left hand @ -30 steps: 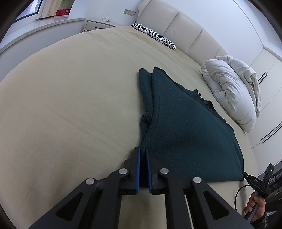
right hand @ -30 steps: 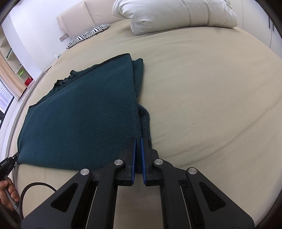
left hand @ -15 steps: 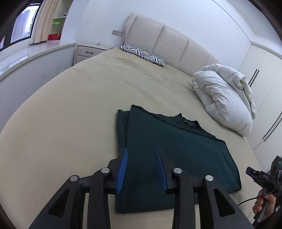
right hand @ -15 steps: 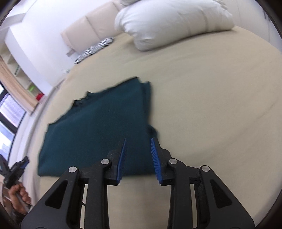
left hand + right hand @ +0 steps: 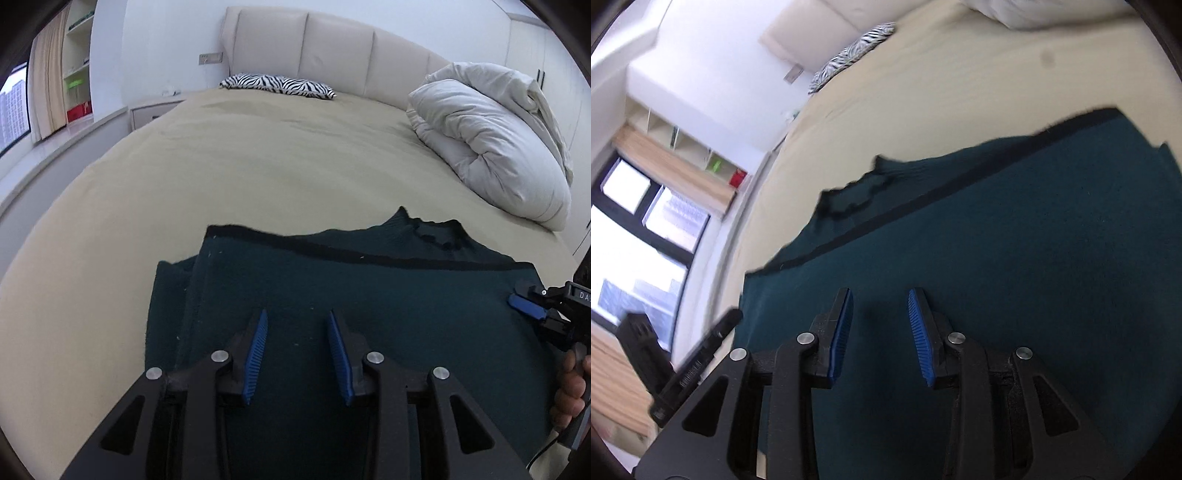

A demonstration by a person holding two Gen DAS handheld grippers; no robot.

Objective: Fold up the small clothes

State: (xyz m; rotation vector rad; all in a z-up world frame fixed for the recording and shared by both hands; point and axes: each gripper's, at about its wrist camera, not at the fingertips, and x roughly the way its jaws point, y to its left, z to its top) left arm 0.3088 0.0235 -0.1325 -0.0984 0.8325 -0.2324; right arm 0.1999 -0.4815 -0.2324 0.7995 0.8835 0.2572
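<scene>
The left gripper (image 5: 297, 325) hangs over the near part of one dark green garment (image 5: 369, 295), its jaws partly apart with nothing between the blue pads (image 5: 255, 354). The right gripper (image 5: 881, 317) is likewise over the cloth, jaws at a similar narrow gap and empty. Both pairs of jaws have just been opening, though whether they rest on the knit or hover just above it cannot be told. The garment lies folded flat on the beige bed (image 5: 258, 166), with a darker band running across its far part and a ragged collar at its far edge.

The left wrist view alone shows the one white duvet (image 5: 491, 147) bundled at the bed's right side, the padded headboard (image 5: 332, 55), and a hand (image 5: 570, 391) gripping the right gripper's handle. Only the right wrist view, blurred and tilted, shows the window (image 5: 646, 240). One zebra-striped pillow (image 5: 277, 85) appears in both.
</scene>
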